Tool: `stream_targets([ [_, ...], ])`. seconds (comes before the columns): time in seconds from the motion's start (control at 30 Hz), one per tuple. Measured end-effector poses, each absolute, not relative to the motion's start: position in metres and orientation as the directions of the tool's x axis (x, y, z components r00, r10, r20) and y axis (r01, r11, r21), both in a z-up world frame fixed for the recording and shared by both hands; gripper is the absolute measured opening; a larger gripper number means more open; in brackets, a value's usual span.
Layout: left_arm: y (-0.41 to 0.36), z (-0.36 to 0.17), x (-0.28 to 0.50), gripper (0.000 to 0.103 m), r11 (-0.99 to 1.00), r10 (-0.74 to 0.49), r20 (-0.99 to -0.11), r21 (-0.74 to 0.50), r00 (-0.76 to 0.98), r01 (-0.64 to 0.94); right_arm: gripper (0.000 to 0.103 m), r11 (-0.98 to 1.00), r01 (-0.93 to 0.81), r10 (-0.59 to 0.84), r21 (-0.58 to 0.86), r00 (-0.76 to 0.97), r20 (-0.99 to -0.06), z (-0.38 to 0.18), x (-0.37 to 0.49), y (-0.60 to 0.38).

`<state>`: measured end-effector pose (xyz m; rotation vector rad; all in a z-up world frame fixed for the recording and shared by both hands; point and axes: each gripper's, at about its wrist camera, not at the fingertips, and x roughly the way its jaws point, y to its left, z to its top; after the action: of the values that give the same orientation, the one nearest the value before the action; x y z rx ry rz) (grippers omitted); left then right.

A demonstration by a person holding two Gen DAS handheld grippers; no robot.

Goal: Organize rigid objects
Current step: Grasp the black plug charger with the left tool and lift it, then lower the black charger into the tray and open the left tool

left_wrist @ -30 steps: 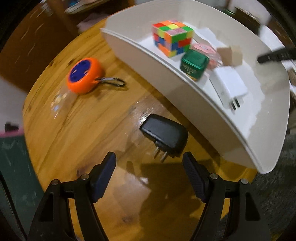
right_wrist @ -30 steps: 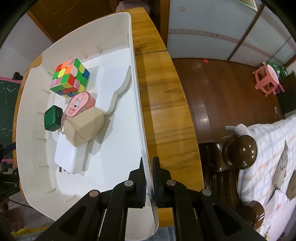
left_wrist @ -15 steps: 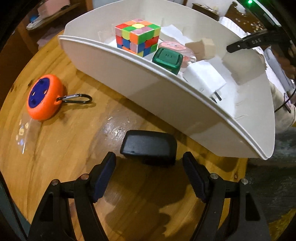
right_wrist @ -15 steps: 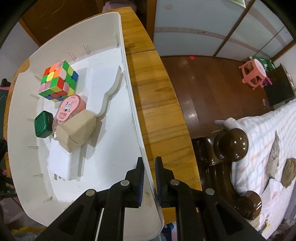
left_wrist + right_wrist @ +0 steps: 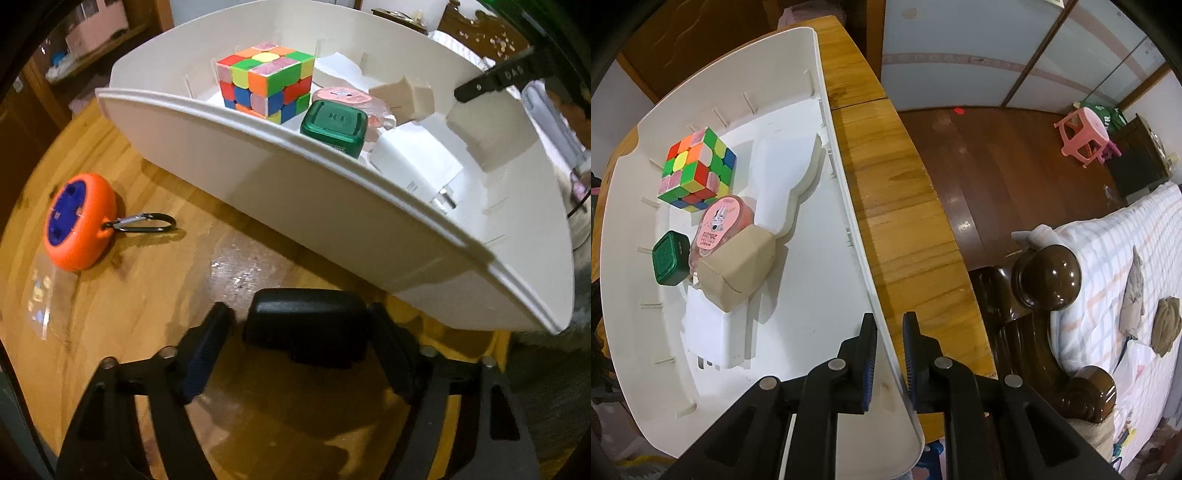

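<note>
Black charger [image 5: 308, 334] sits right between the left gripper's [image 5: 301, 350] fingers on the wooden table [image 5: 147, 295], jaws closing in but not pinching it yet, just beside the white bin [image 5: 295, 206]. Right gripper [image 5: 889, 354] straddles the bin's side wall [image 5: 849, 221], jaws opening a little with the wall between them. Readable writing: "20" on the pink tub's [image 5: 720, 221] label next to the puzzle cube [image 5: 696, 170]; the other print is too small.

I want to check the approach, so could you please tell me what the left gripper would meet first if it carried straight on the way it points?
Most likely the black charger, which already lies between the closing left gripper, then the wooden table.
</note>
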<state>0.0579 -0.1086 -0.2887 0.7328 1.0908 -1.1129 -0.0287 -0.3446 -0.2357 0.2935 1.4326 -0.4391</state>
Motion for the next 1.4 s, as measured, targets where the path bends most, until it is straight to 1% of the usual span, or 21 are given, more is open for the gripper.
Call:
stream_targets([
  [0.03,-0.108,-0.288,0.057,0.066,0.315,-0.329,-0.942,-0.040,0.070,0.948,0.014,0.885,0.460,-0.115,-0.066,0.080,-0.990,-0.236,-0.029,-0.345],
  [0.33,-0.090,-0.275,0.067,0.065,0.436,-0.291,-0.951,-0.038,0.101,0.899,0.014,0.889,0.453,-0.111,-0.061,0.084,-0.990,-0.236,-0.030,-0.346],
  [0.43,-0.082,-0.257,0.065,0.065,0.489,-0.263,-0.953,0.002,0.149,0.872,0.014,0.893,0.445,-0.108,-0.059,0.085,-0.990,-0.237,-0.030,-0.346],
  [0.57,-0.072,-0.218,0.065,0.065,0.569,-0.253,-0.945,0.027,0.206,0.822,0.014,0.901,0.431,-0.099,-0.052,0.087,-0.991,-0.237,-0.029,-0.345],
  [0.73,-0.072,-0.158,0.055,0.065,0.657,-0.273,-0.925,0.021,0.264,0.753,0.012,0.914,0.405,-0.074,-0.030,0.093,-0.993,-0.237,-0.029,-0.347],
  [0.9,-0.105,-0.117,0.057,0.065,0.713,-0.281,-0.912,0.010,0.299,0.701,0.010,0.931,0.364,-0.049,-0.007,0.106,-0.993,-0.237,-0.029,-0.349],
  [1.0,-0.136,-0.107,0.053,0.065,0.729,-0.298,-0.905,-0.012,0.302,0.684,0.009,0.941,0.338,-0.030,0.011,0.114,-0.993,-0.237,-0.030,-0.349],
  [1.13,-0.189,-0.112,0.065,0.065,0.758,-0.270,-0.906,0.009,0.327,0.652,0.009,0.953,0.300,-0.009,0.029,0.124,-0.992,-0.237,-0.030,-0.349],
  [1.23,-0.221,-0.121,0.078,0.065,0.777,-0.258,-0.914,-0.003,0.314,0.629,0.009,0.958,0.285,0.008,0.045,0.130,-0.992,-0.237,-0.030,-0.349],
  [1.4,-0.269,-0.159,0.106,0.065,0.803,-0.185,-0.935,0.034,0.303,0.595,0.009,0.956,0.283,0.040,0.076,0.133,-0.990,-0.238,-0.031,-0.352],
])
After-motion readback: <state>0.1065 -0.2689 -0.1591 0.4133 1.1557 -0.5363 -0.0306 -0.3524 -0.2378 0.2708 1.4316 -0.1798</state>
